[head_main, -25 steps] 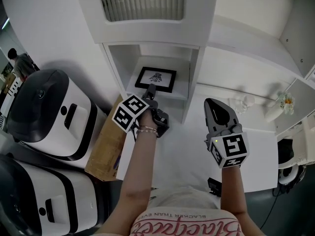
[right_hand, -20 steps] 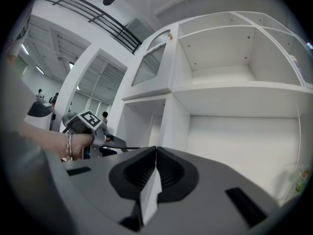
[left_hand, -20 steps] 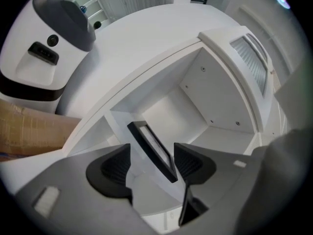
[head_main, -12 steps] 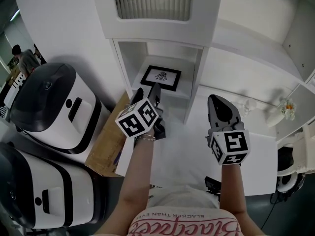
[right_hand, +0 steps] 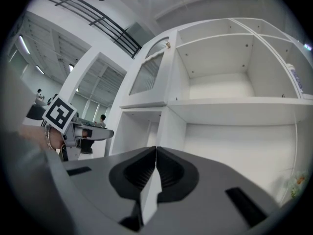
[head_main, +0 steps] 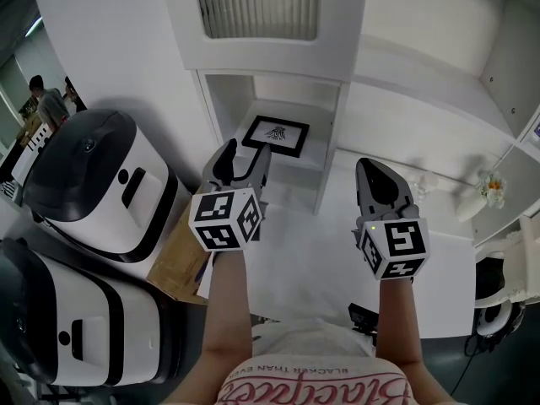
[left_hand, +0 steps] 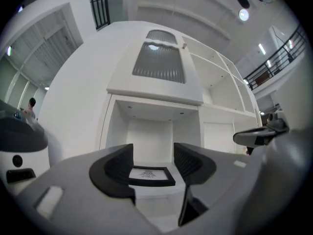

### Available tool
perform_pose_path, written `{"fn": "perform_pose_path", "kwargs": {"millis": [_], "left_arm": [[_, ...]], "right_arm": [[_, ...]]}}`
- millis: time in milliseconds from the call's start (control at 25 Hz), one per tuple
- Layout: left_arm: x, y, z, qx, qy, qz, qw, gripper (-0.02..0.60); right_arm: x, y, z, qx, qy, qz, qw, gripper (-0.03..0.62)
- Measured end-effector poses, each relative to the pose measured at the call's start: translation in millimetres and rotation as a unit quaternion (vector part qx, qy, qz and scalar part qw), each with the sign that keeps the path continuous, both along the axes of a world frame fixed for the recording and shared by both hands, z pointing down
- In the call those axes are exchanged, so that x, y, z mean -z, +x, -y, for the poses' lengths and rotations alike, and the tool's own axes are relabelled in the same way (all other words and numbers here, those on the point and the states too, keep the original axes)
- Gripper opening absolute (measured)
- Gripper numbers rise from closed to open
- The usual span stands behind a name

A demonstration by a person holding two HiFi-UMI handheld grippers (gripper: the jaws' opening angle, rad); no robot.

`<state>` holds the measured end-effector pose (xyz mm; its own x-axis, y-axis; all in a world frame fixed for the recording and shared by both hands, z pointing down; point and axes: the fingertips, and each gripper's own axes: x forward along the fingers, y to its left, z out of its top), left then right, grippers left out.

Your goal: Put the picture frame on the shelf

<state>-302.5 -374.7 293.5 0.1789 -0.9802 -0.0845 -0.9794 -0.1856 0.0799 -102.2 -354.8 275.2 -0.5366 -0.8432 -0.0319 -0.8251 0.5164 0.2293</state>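
**Left.** Two white-and-black machines (head_main: 84, 184) stood side by side. A cardboard box (head_main: 179, 256) lay between them and the white shelf unit (head_main: 342, 133).

**Centre.** Below a ribbed door (head_main: 257, 2), an open compartment (head_main: 221, 112) of the shelf unit held the picture frame (head_main: 276, 134). The frame was black-edged with a small dark drawing on white, and it lay flat on the compartment floor.

The left gripper (head_main: 240, 160) was held just in front of this compartment and pointed into it, with the forearm reaching up from the lower edge of the head view. Its jaws were spread wide and gripped nothing. In the left gripper view the picture frame (left_hand: 149, 175) showed in the gap between the fingers (left_hand: 115, 168), beyond their tips and clear of them.

**Right.** The right gripper (head_main: 371, 171) hovered over a white tabletop (head_main: 321, 251) beside the compartment's right wall, at about the height of the left gripper and well apart from it. Its jaws were pressed together with nothing between them, as the right gripper view (right_hand: 155, 168) confirmed. That view looked toward the wide open shelves of the unit. A small bunch of flowers (head_main: 489, 175) stood at the far right.
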Motion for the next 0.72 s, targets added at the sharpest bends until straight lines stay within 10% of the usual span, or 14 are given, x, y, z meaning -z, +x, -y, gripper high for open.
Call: {"fn": "perform_pose_path", "kwargs": {"millis": [200, 720], "left_arm": [[25, 8, -22, -0.002, 0.043, 0.077, 0.9962, 0.259], [56, 15, -57, 0.013, 0.110, 0.112, 0.9876, 0.033]], "right_arm": [[6, 1, -7, 0.003, 0.006, 0.002, 1.000, 0.008], [36, -8, -11, 0.018, 0.041, 0.019, 0.999, 0.008]]}}
